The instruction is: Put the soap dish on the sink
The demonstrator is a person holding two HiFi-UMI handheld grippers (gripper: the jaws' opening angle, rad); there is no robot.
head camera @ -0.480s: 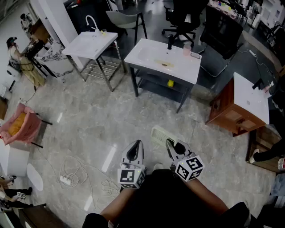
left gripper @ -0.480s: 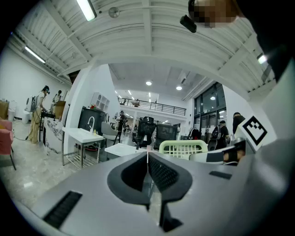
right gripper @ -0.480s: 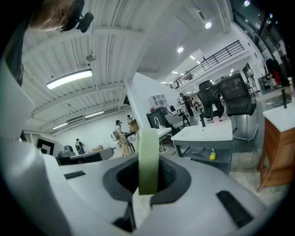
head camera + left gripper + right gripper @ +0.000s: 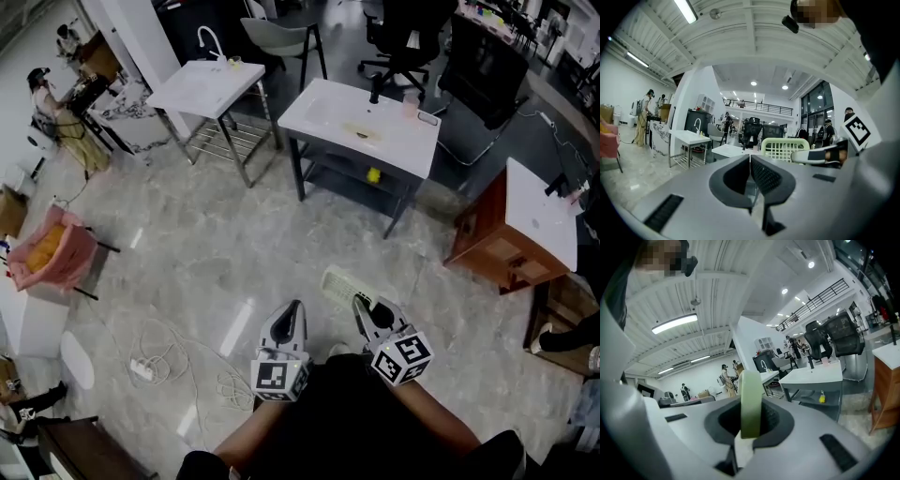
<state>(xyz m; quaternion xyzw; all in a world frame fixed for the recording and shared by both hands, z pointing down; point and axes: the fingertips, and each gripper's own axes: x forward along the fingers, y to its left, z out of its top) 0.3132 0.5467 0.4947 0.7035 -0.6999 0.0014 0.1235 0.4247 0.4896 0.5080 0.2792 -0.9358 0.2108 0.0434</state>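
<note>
Gripping a pale green slotted plastic soap dish (image 4: 751, 399) edge-on between the closed jaws of the right gripper (image 4: 751, 422)
Holding the left gripper (image 4: 751, 174) just beside it, jaws together on nothing; facing the white rectangular sink (image 4: 414, 142) on its dark metal frame, well apart across the grey marbled floor (image 4: 234, 246)

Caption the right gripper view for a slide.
Right gripper jaws shut on the pale green soap dish, held edge-on, with the white sink ahead.
</note>
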